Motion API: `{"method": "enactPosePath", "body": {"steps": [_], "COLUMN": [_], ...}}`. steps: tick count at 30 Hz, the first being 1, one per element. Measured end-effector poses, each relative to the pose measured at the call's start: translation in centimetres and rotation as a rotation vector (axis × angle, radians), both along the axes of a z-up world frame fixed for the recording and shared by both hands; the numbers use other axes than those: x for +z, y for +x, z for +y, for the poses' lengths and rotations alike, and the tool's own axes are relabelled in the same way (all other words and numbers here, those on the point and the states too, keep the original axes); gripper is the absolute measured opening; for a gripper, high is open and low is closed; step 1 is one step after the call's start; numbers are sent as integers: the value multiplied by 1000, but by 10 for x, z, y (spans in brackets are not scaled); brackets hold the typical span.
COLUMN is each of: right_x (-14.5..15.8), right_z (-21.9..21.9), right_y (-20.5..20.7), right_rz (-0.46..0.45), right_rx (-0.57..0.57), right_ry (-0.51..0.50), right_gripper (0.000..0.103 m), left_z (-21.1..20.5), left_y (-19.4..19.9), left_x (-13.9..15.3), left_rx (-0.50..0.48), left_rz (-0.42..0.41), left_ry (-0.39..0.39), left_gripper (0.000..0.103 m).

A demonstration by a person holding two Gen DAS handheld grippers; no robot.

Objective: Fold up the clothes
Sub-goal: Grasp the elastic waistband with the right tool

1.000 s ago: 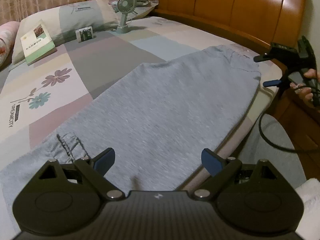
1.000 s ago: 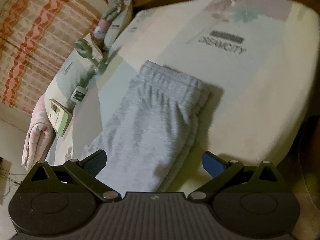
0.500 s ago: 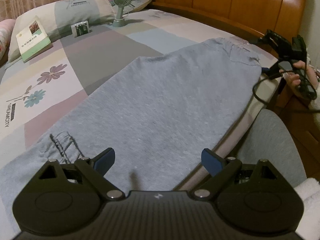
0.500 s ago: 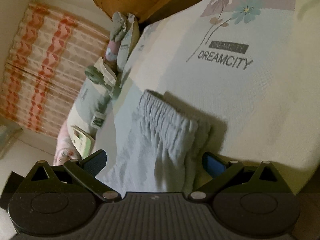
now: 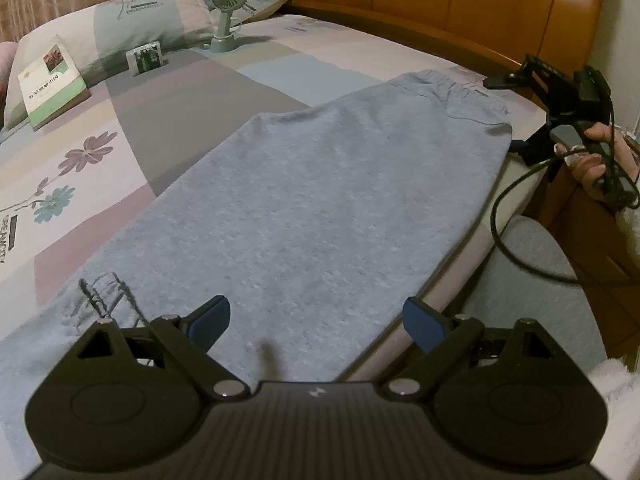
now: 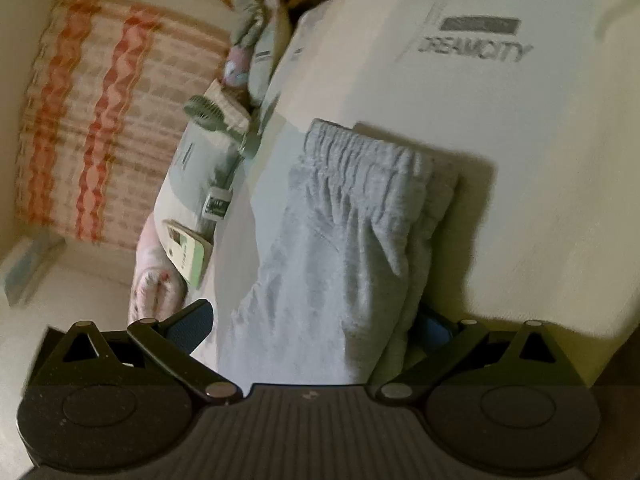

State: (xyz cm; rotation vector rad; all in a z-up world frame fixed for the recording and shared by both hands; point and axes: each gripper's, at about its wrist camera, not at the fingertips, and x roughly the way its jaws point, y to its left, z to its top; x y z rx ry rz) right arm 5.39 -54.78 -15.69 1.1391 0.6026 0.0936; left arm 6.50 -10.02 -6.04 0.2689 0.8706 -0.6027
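Grey sweatpants [image 5: 320, 200] lie flat along the bed, doubled lengthwise, with the elastic waistband [image 5: 436, 82] at the far right end and a puckered cuff [image 5: 104, 296] at the near left. My left gripper [image 5: 316, 320] hovers open just above the leg end, nothing between its fingers. A hand holds my right gripper [image 5: 505, 114] at the waistband corner by the bed edge. In the right wrist view the right gripper [image 6: 312, 326] is open astride the sweatpants [image 6: 320, 260]. The waistband [image 6: 360, 152] lies ahead, and cloth hides part of the right finger.
A book [image 5: 50, 80], a photo card [image 5: 148, 56], a small fan [image 5: 228, 12] and pillows [image 5: 132, 20] sit at the bed's far side. The wooden headboard [image 5: 460, 0] runs behind. A black cable [image 5: 516, 240] hangs over a grey cushion [image 5: 532, 280] beside the bed.
The right gripper has come in low to the waistband corner, so the cloth now lies between its open fingers. The left gripper has barely shifted over the leg end.
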Motion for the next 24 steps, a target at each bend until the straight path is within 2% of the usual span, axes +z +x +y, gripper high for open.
{"method": "enactPosePath", "body": {"steps": [4, 7, 11, 14, 19, 24], "right_x": [0, 2, 0, 0, -5, -6], "right_z": [-12, -17, 2, 10, -6, 0], "right_y": [6, 12, 11, 12, 15, 10], "right_rz": [-50, -41, -29, -44, -82, -124], "right_rx": [-65, -116, -64, -42, -161, -183], "right_ry": [-18, -21, 9, -43, 48, 9], "right_gripper": [103, 103, 103, 103, 103, 103], "left_z": [0, 1, 4, 3, 7, 12], "left_y": [-2, -2, -2, 0, -3, 0], "left_x": [1, 1, 1, 1, 3, -1], "left_rx": [-6, 2, 11, 13, 8, 35], "left_rz": [-6, -7, -4, 1, -10, 6], "left_ry": [-3, -7, -18, -22, -30, -46], "left_gripper": [93, 93, 93, 93, 93, 93]}}
